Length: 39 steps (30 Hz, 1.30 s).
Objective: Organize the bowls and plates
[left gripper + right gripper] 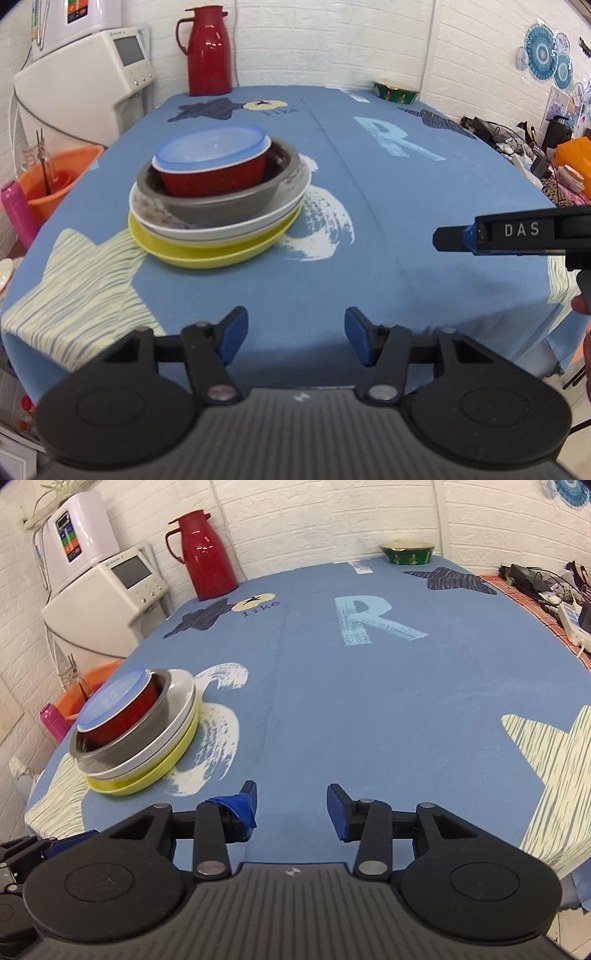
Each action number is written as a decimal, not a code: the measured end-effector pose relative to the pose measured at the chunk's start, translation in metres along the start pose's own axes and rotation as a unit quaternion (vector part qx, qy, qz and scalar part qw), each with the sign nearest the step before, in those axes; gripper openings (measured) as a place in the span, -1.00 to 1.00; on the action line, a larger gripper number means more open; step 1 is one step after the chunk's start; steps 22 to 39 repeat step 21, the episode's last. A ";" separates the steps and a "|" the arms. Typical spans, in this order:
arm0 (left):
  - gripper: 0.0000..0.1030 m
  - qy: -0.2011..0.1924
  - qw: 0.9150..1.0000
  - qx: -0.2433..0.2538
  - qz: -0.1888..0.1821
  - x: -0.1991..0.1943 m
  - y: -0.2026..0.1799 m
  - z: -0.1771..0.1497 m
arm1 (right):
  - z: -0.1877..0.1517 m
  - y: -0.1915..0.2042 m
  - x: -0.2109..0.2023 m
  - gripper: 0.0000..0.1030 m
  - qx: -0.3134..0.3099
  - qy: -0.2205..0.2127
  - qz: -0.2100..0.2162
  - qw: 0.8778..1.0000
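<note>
The table point(406, 229), covered with a blue printed cloth, carries one stack on its near left part: a yellow plate point(207, 254) at the bottom, a white plate point(221, 225) on it, then a grey metal bowl point(221, 203), and on top a red bowl point(214, 177) closed with a blue lid point(210, 146). A green patterned bowl point(407, 552) stands alone at the far right edge, well apart from the stack. It seems the stack is nearly complete and the green bowl is the piece left to bring. To do this well, I think one hand goes far across and takes the rim of that bowl firmly, while the stack is not pushed. The left gripper point(295, 334) is about half open and holds nothing; it hovers over bare cloth near the stack. The right gripper point(291, 806) is open a little less, also empty, over the near middle of the cloth.
</note>
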<state>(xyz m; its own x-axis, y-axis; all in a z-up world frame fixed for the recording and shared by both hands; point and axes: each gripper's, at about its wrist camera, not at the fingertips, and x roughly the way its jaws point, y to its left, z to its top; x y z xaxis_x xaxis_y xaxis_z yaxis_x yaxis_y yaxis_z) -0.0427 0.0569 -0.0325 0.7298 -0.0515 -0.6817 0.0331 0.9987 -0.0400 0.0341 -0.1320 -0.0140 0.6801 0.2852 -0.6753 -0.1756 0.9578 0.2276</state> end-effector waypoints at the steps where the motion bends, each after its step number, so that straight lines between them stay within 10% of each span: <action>1: 0.07 0.000 1.000 -0.002 0.001 -0.001 0.001 -0.002 | -0.001 0.004 0.000 -0.49 -0.005 0.001 0.001 1.000; 39: 0.08 -0.016 1.000 -0.016 -0.014 -0.003 0.007 0.000 | -0.004 0.024 0.004 -0.44 -0.024 0.011 0.020 0.999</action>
